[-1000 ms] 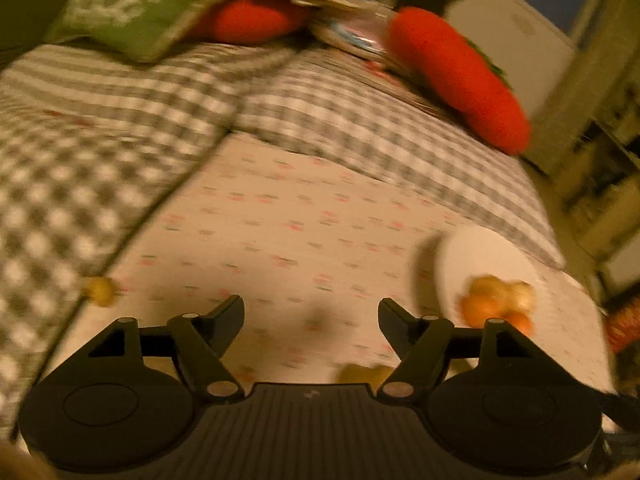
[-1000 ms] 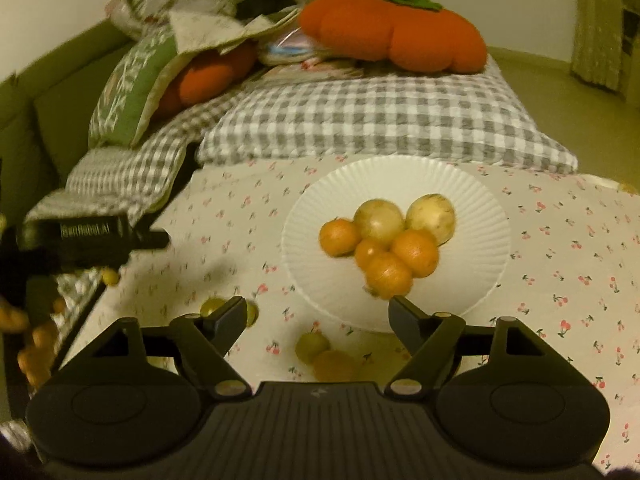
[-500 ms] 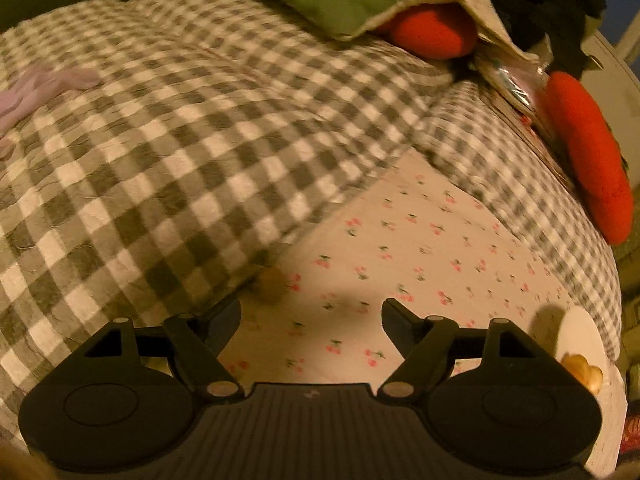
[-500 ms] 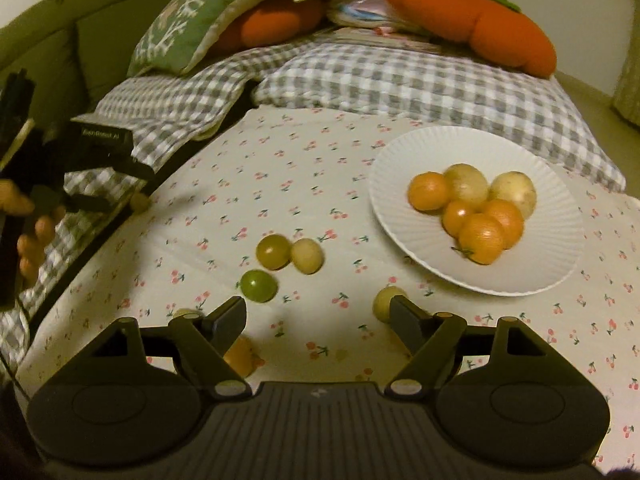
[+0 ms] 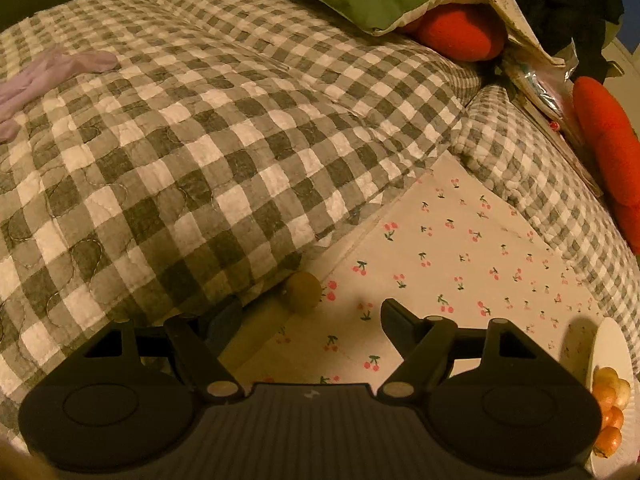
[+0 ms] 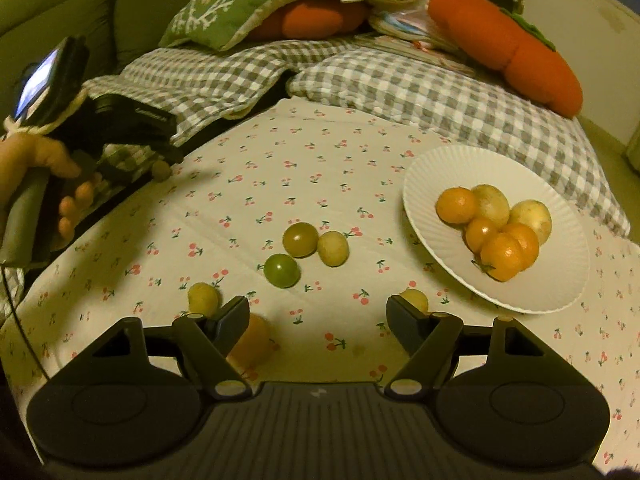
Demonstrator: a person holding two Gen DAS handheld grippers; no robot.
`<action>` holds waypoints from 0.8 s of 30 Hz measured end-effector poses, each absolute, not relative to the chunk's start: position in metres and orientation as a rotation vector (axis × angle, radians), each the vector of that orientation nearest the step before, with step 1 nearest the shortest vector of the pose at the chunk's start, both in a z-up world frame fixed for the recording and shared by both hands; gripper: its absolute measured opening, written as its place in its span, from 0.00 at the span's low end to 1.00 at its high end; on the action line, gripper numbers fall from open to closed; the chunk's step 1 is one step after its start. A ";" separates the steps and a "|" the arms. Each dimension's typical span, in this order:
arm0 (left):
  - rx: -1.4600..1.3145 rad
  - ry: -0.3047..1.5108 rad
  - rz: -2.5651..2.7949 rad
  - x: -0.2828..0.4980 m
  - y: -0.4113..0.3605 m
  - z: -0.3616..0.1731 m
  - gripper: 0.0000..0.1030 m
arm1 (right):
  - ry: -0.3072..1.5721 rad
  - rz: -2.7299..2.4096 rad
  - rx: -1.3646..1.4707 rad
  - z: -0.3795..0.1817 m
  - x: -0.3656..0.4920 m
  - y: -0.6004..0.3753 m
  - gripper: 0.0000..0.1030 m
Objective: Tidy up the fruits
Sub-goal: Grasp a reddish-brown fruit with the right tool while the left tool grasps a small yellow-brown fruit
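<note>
A small olive-yellow fruit [image 5: 303, 291] lies on the cherry-print cloth [image 5: 452, 264] at the edge of the checked blanket. My left gripper [image 5: 310, 312] is open and empty, with the fruit just ahead between its jaws; it also shows in the right wrist view [image 6: 132, 128], held by a hand. My right gripper [image 6: 316, 312] is open and empty above the cloth. Ahead of it lie a green fruit [image 6: 282, 270], a brownish fruit [image 6: 300, 239] and a yellow fruit [image 6: 333, 248]. A white plate [image 6: 532, 292] at right holds several orange and yellow fruits [image 6: 496, 224].
More loose fruits lie by my right fingers: a yellow one [image 6: 203, 298], an orange one [image 6: 250, 340], another yellow one [image 6: 416, 299]. A checked blanket [image 5: 192, 152], green pillow [image 6: 236, 4] and orange plush cushions [image 6: 516, 40] bound the cloth at back and left.
My left gripper swung left from the plate to the blanket's edge and closed in on the olive-yellow fruit. My right gripper pulled back and left, so the plate now sits to its right.
</note>
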State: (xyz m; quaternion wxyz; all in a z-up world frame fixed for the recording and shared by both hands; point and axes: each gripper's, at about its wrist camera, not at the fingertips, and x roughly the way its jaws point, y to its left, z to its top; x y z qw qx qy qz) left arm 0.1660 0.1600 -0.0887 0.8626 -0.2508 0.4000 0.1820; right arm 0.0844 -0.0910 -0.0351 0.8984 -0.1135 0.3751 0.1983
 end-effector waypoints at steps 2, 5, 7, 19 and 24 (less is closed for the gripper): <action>-0.498 0.841 0.383 0.170 0.157 -0.092 0.65 | 0.783 0.424 -0.241 -0.037 0.083 -0.088 0.70; -0.425 0.843 0.394 0.177 0.148 -0.098 0.65 | 0.787 0.432 -0.262 -0.040 0.080 -0.083 0.69; -0.385 0.846 0.404 0.181 0.142 -0.101 0.65 | 0.790 0.433 -0.265 -0.041 0.080 -0.083 0.69; -0.392 0.854 0.445 0.191 0.151 -0.108 0.30 | 0.824 0.506 -0.297 -0.055 0.075 -0.069 0.48; -0.421 0.841 0.456 0.183 0.159 -0.105 0.09 | 0.819 0.533 -0.314 -0.063 0.075 -0.063 0.44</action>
